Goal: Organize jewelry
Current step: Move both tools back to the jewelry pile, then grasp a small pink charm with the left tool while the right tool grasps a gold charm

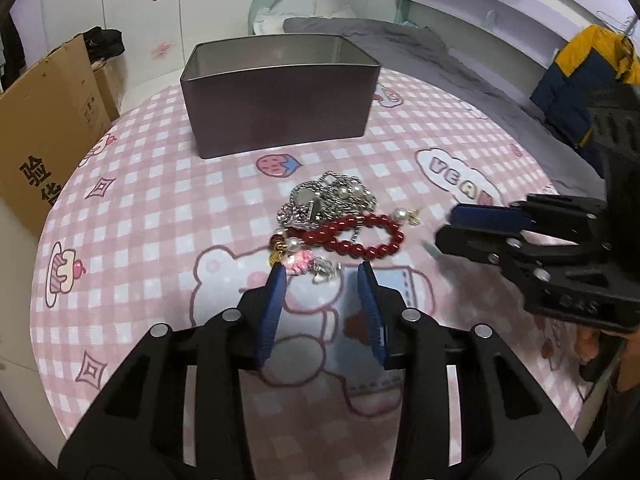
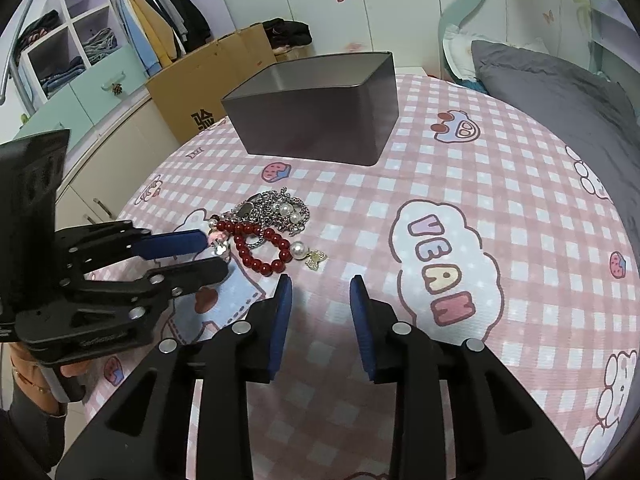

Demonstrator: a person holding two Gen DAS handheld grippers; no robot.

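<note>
Lying in a heap on the pink checked cartoon-print tablecloth [image 1: 160, 208], the red bead bracelet [image 1: 360, 236], silver chain tangle [image 1: 328, 196] and small pearl charms [image 2: 297, 249] sat just in front of the open grey rectangular metal tin [image 1: 280, 108]. Both grippers gaped wide and empty — the left gripper [image 1: 322, 276] at the heap's near edge, the right gripper [image 2: 320, 280] just beside the pearls.

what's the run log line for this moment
left gripper: open, at jewelry pile | right gripper: open, empty | tin box: open, behind pile
</note>
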